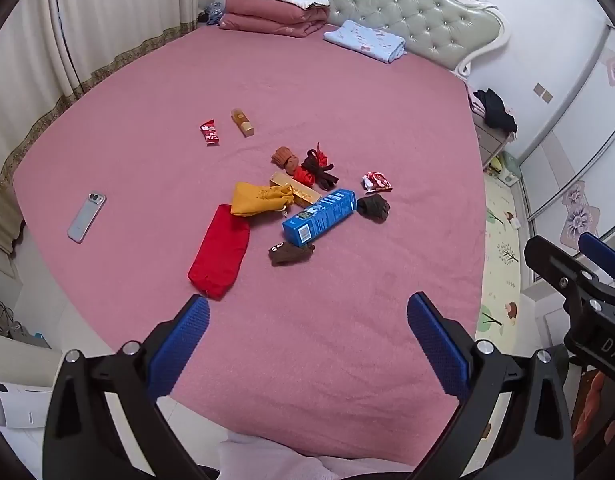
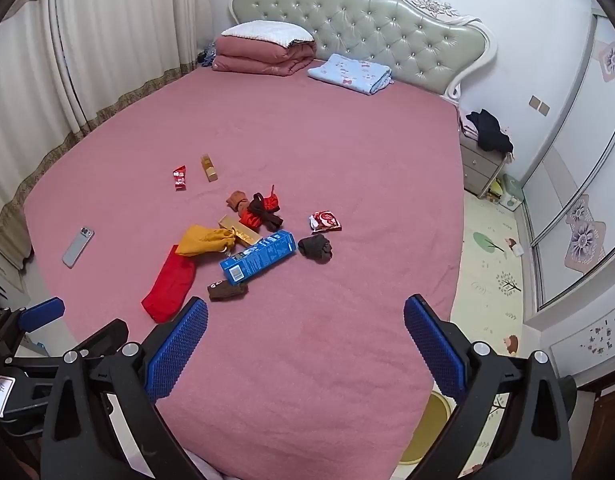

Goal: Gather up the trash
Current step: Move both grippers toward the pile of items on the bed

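A pink bed (image 1: 347, 340) (image 2: 307, 360) carries a scatter of items. A blue carton (image 1: 320, 217) (image 2: 259, 257), a gold box (image 1: 297, 191) (image 2: 241, 230), a red-white wrapper (image 1: 376, 182) (image 2: 325, 221), a red snack packet (image 1: 209, 132) (image 2: 179, 177) and a small amber bottle (image 1: 242, 122) (image 2: 209, 168) lie mid-bed. My left gripper (image 1: 307, 320) is open and empty above the bed's near part. My right gripper (image 2: 306, 320) is open and empty too, to the right of the left one.
Mixed in are a red cloth (image 1: 219, 252), a yellow pouch (image 1: 259, 199), several dark socks (image 1: 373, 207) and a phone (image 1: 86, 217). Folded quilt (image 1: 273, 16) and blue towel (image 1: 365, 42) lie by the headboard. A yellow bin (image 2: 427, 432) stands on the floor at right.
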